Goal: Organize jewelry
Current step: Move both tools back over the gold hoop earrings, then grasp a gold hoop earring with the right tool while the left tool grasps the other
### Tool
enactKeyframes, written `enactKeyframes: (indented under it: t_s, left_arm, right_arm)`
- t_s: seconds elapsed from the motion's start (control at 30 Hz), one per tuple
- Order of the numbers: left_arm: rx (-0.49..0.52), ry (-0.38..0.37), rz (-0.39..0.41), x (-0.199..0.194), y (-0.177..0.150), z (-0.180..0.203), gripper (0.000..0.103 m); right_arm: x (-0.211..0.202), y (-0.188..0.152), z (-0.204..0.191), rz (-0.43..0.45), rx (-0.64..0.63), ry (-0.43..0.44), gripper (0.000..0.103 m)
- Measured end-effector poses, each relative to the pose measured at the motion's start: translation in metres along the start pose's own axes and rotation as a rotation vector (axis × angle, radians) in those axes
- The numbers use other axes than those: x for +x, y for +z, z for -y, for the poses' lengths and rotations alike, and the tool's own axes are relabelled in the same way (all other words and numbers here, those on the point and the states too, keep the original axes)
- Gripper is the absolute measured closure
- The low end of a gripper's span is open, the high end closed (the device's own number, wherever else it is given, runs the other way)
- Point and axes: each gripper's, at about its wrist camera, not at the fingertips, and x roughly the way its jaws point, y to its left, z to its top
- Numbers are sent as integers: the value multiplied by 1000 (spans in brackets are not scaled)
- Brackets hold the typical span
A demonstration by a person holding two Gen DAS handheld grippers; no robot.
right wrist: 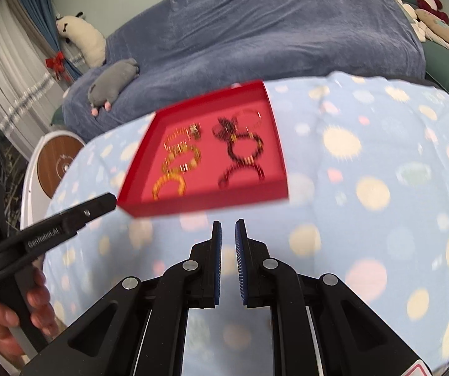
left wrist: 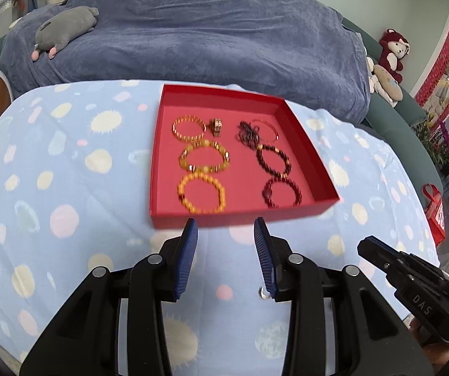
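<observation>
Ahead of both grippers, a shallow red tray [left wrist: 306,144] sits on a pale blue cloth [left wrist: 67,188] printed with cream and pink dots, and all the jewelry lies inside it. Seen from the left wrist, three yellow bead bracelets [left wrist: 202,191] run in a column from the tray's 7 o'clock corner toward 11, with a small gold ring piece [left wrist: 217,126] just right of the top one. Dark red bead bracelets [left wrist: 282,192] form a second column on the 3 o'clock side, topped by a tangled dark chain [left wrist: 249,133] and a thin hoop [left wrist: 268,130]. The left gripper [left wrist: 226,228] hangs just short of the tray's near wall, jaws parted with nothing between them. The right gripper [right wrist: 228,228] hovers over bare cloth at the tray's 6 o'clock, its pads [right wrist: 240,250] nearly together and empty. A hand [right wrist: 11,316] grasps the left tool's handle.
</observation>
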Motion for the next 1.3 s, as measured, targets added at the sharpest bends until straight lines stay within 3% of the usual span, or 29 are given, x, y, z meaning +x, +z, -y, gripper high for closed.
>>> enactKeyframes:
  t_s: [0.5, 0.57, 0.63, 1.1, 1.3]
  left_arm:
    - [-15, 23, -73, 3, -70, 8, 67]
    - [-21, 28, -79, 4, -74, 8, 67]
    - [-28, 29, -86, 6, -78, 7, 67]
    - [-36, 34, -111, 14, -87, 8, 67]
    - [-31, 25, -117, 18, -86, 15, 67]
  right_arm:
    - [0, -73, 17, -80, -12, -108, 90]
    - [3, -77, 21, -83, -8, -122, 79]
    - [6, -80, 23, -87, -7, -134, 77]
    - [25, -81, 25, -111, -18, -152, 77]
    - [26, -82, 22, -100, -48, -167, 85]
